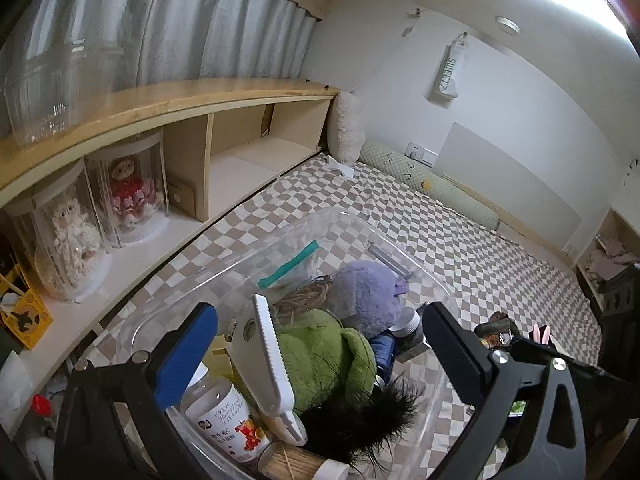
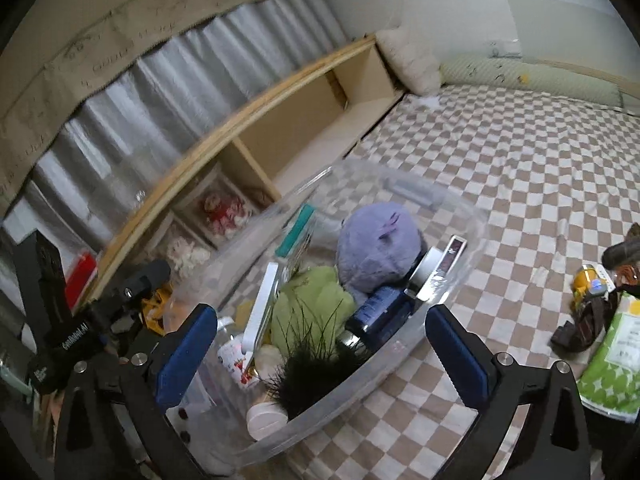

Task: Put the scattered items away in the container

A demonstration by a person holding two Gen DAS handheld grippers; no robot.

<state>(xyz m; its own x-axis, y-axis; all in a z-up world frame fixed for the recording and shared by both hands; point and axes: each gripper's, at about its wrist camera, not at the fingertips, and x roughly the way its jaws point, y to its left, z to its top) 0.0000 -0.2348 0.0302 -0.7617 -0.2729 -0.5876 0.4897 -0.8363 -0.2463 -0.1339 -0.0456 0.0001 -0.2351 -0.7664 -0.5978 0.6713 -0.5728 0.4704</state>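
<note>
A clear plastic container [image 1: 352, 224] [image 2: 464, 216] sits on the checkered bed cover. It holds a purple plush [image 1: 364, 292] [image 2: 376, 248], a green plush [image 1: 324, 356] [image 2: 308, 300], a black feathery item [image 1: 356, 416] [image 2: 308, 372], a white comb [image 1: 268, 360], a labelled bottle [image 1: 224, 420] and a blue bottle [image 2: 376, 312]. My left gripper [image 1: 320, 364] is open and empty above the container. My right gripper [image 2: 320, 344] is open and empty above its near rim. Loose items lie on the cover to the right: a green packet [image 2: 612, 364], a yellow object [image 2: 588, 284] and a dark strap [image 2: 580, 328].
A wooden shelf unit [image 1: 192, 100] [image 2: 280, 92] runs along the left of the bed, with boxed dolls [image 1: 128, 192] in its cubbies. A long green bolster [image 1: 432, 184] lies by the far wall. The left gripper's body [image 2: 72, 320] shows at the left of the right wrist view.
</note>
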